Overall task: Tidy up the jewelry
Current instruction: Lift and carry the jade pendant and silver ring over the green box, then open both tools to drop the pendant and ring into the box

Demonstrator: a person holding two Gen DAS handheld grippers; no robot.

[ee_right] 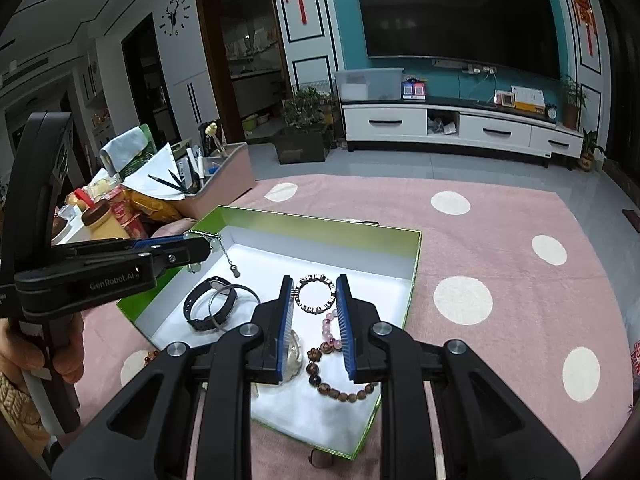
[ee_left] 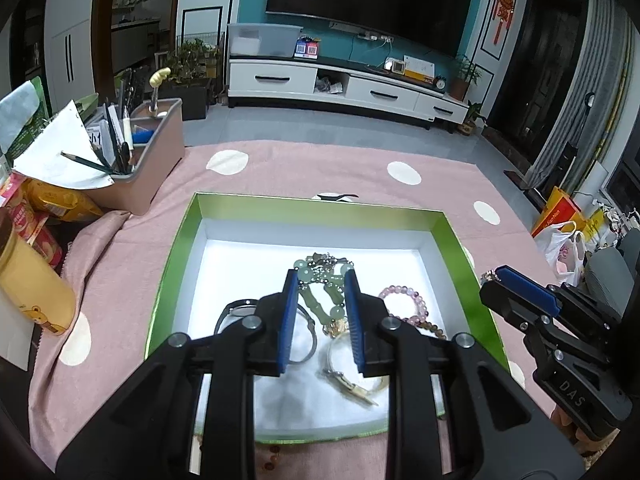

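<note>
A green box with a white floor (ee_left: 188,232) (ee_right: 360,236) lies on the pink cloth. My left gripper (ee_left: 321,280) (ee_right: 200,250) is over the box with a green jade bead necklace (ee_left: 320,300) between its pads; its silver chain (ee_right: 226,254) hangs from the tips. My right gripper (ee_right: 312,284) (ee_left: 494,276) is open and empty above a black-and-silver bracelet (ee_right: 315,294). In the box also lie a pink bead bracelet (ee_left: 404,300) (ee_right: 328,330), a brown bead bracelet (ee_right: 340,392), a black watch (ee_right: 204,304), a silver bangle (ee_right: 230,302) and a gold watch (ee_left: 352,384).
A pink organiser with pens and paper (ee_left: 152,160) (ee_right: 216,184) stands at the back left. A yellow tin (ee_left: 32,280) and snack packets (ee_left: 56,200) lie left of the box. Loose brown beads (ee_right: 150,356) lie on the spotted cloth (ee_right: 500,280).
</note>
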